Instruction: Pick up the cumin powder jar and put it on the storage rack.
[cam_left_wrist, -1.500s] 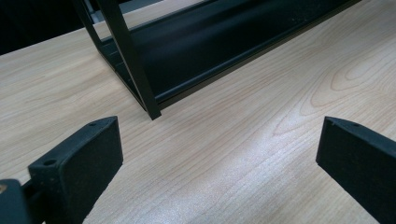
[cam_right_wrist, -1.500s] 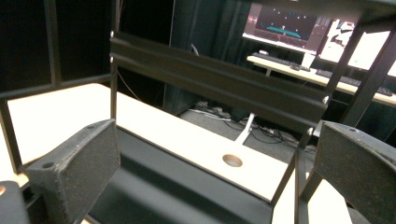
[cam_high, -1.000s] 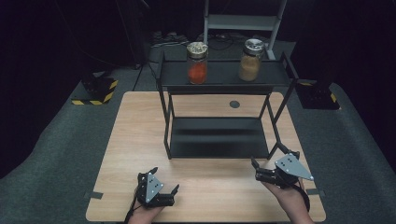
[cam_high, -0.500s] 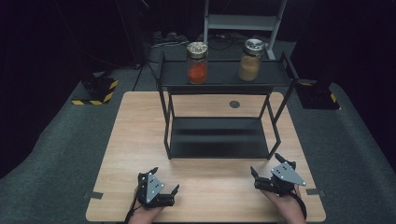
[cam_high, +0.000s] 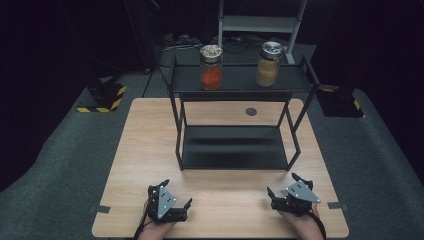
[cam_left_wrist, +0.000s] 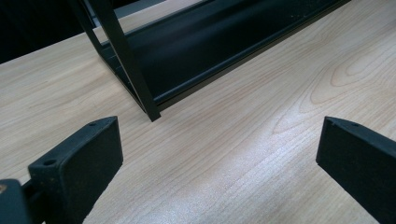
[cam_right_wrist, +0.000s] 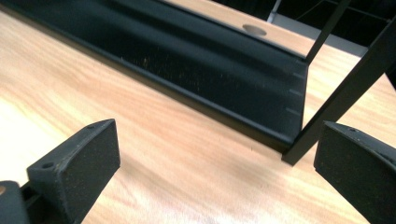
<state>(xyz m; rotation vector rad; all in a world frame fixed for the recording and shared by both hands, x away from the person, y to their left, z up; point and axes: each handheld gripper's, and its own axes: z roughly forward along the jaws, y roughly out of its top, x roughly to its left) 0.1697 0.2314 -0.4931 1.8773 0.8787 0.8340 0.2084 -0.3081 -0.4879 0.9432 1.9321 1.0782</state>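
- Left gripper (cam_high: 178, 198) sits low at the near edge of the table (cam_high: 145, 150), jaws spread wide with nothing between them.
- Right gripper (cam_high: 282, 184) is at the near right of the table, jaws also wide apart and empty, grey plate on top.
- The two grippers are well apart, one toward each near corner.
- Between and beyond them stands the black rack (cam_high: 235, 155), its lower shelf bare, close in front of both grippers.
- In the left gripper view, the jaws frame bare wood, with the rack's near left leg (cam_left_wrist: 133, 70) planted just ahead.
- In the right gripper view, the rack's near right leg (cam_right_wrist: 345, 93) rises close to the right jaw; whether they touch, I cannot tell.
- Up on the top shelf: a red jar (cam_high: 211, 67) at left, a tan jar (cam_high: 268, 64) at right, both upright, apart from each other and far from the grippers.
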